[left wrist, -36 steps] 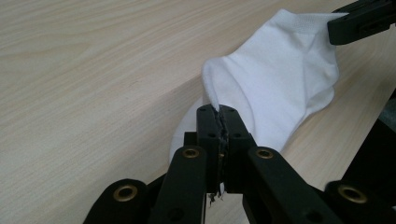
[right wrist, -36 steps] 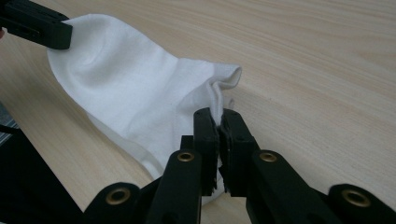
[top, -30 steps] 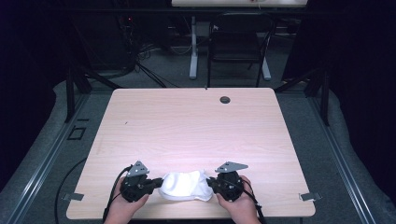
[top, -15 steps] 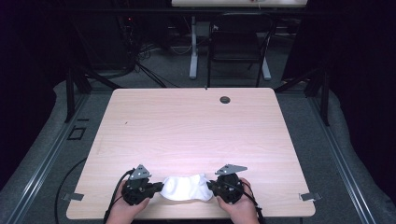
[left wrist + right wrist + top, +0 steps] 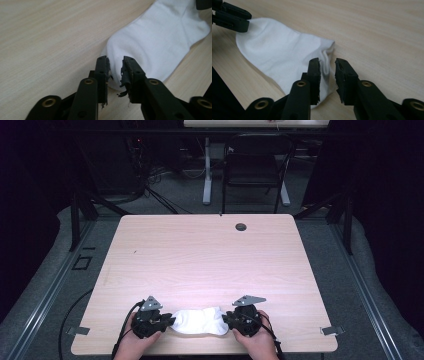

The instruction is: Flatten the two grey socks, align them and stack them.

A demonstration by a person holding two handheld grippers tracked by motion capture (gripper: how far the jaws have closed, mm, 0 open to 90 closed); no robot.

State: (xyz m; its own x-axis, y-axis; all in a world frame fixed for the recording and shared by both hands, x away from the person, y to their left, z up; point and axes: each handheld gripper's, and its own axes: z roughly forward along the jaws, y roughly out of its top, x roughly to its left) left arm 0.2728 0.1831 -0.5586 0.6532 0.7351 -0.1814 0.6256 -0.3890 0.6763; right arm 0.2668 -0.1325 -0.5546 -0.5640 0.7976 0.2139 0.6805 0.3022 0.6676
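A white sock (image 5: 199,320) lies flat on the light wooden tabletop (image 5: 210,255), close to its near edge and about midway along that edge. The sock stretches sideways between the two tools, one end toward each.

The left hand-held gripper (image 5: 169,321) sits at the sock's left end, held by the person's left hand (image 5: 135,340). In the left gripper view, its jaws (image 5: 115,65) stand a little apart, and they have just been opening. The rounded end of the sock (image 5: 155,40) lies in the gap between them, but the pads do not press on the cloth.

The right hand-held gripper (image 5: 228,319) sits at the sock's right end, held by the right hand (image 5: 256,340). In the right gripper view, its jaws (image 5: 327,65) also stand apart and have just been opening. The sock's (image 5: 284,57) edge, with a small fold of cloth, lies in the gap and under the left jaw, and nothing is pinched.

Far from the sock, near the tabletop's far edge and somewhat to the right, there is a small dark round grommet (image 5: 241,227). Beyond the tabletop, a dark chair (image 5: 255,167) stands on the floor.
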